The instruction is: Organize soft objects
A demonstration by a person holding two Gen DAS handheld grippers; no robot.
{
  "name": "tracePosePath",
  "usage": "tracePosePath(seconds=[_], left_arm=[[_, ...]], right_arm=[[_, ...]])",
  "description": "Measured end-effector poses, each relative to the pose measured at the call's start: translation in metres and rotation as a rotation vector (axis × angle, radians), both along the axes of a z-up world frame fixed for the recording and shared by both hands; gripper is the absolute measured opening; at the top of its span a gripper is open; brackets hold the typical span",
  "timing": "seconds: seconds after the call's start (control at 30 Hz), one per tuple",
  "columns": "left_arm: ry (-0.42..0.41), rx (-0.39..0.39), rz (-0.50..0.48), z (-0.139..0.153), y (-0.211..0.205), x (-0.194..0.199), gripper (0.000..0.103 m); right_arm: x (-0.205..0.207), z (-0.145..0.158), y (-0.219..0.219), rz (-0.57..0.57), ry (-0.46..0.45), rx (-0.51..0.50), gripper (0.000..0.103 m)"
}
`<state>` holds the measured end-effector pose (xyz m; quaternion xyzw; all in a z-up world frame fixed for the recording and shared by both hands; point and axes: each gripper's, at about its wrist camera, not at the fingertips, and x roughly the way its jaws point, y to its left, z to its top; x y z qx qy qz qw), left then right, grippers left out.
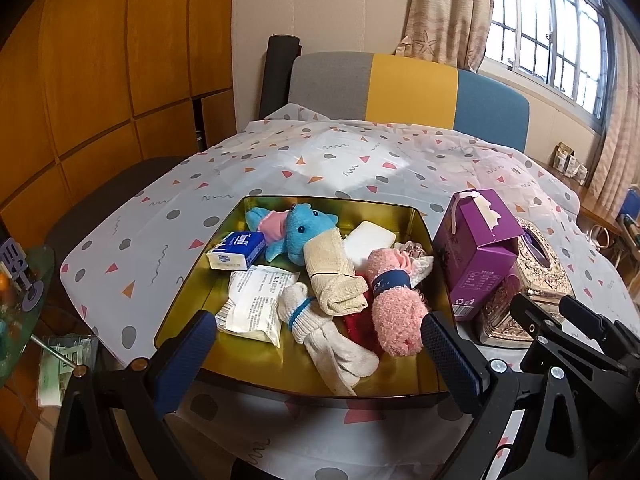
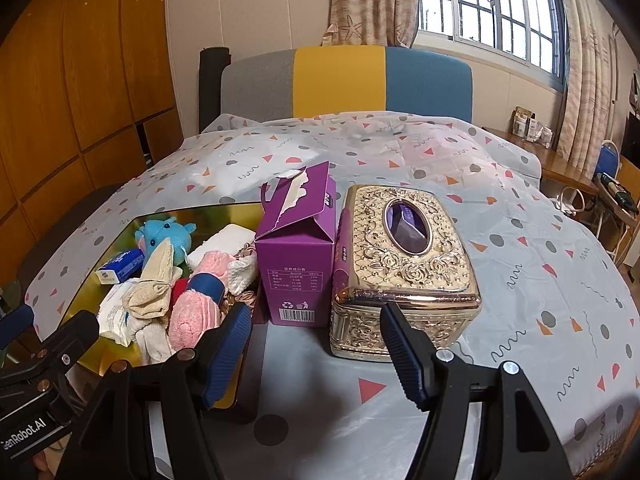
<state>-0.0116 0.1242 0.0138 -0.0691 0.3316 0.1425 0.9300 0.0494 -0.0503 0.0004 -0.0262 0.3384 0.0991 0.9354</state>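
A purple carton [image 2: 296, 264] with a torn top stands just beside an ornate gold tissue box [image 2: 404, 268] on the patterned tablecloth [image 2: 540, 264]. Behind the table's far edge are a grey, yellow and blue chair back [image 2: 344, 80], a curtain [image 2: 372, 0] and a barred window [image 2: 492, 4].

Daylit from window [image 1: 552, 40], sharp, fisheye-bent edges, dark corners

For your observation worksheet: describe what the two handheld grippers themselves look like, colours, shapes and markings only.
The left gripper and right gripper share one design: angular black frames with silver and copper-coloured bolt heads, and two fingers faced with dark blue ribbed pads. White lettering reading GenRobot.AI marks the left gripper's black body in the right wrist view.
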Motion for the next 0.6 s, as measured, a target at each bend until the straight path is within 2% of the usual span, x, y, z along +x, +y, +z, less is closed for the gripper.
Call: tracePosePath(seconds=[0.3,0.43,0.6], left_arm=[[-0.001,-0.007,0.006,-0.0009,0.0020,-0.0002,0.103],[-0.012,-0.043,0.000,-0.0039,0.0060,-0.0019,0.102],[-0.019,-0.029,0.007,-0.0024,0.0054,-0.0021,0.102]], right_arm=[[0.0001,-0.0013,0.0013,0.005,0.005,-0.005,0.068],[0.0004,-0.0025,0.0016,0.007,0.009,-0.008,0.068],[0.0002,-0.0027,0.0012,0.006,0.008,-0.004,0.068]])
